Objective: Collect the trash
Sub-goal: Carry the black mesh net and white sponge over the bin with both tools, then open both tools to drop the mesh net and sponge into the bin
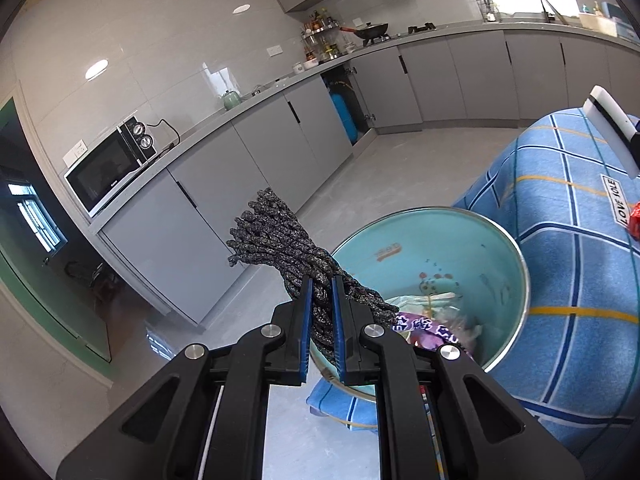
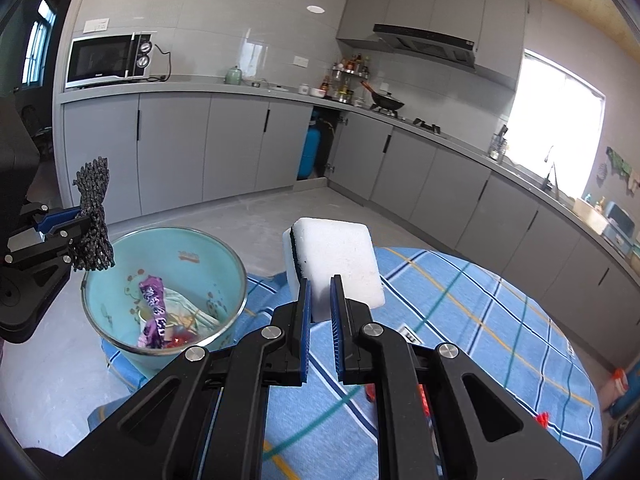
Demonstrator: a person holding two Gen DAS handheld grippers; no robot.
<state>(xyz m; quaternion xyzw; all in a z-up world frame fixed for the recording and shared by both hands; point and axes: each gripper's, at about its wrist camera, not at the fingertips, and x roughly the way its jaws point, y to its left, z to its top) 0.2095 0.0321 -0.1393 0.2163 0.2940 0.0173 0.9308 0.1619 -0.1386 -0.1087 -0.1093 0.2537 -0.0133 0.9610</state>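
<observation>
My left gripper is shut on a bundle of dark braided cord, held beside the near rim of a teal bin. From the right wrist view the same cord hangs just left of the bin, above its rim. Inside the bin lie a purple wrapper and crumpled paper. My right gripper is shut on a white sponge with a dark scouring side, held above the blue plaid tablecloth. That sponge shows at the right edge of the left wrist view.
The bin stands at the edge of the cloth-covered table. Red scraps lie on the cloth near me. Grey kitchen cabinets, a microwave and a stove with a pan line the walls across open grey floor.
</observation>
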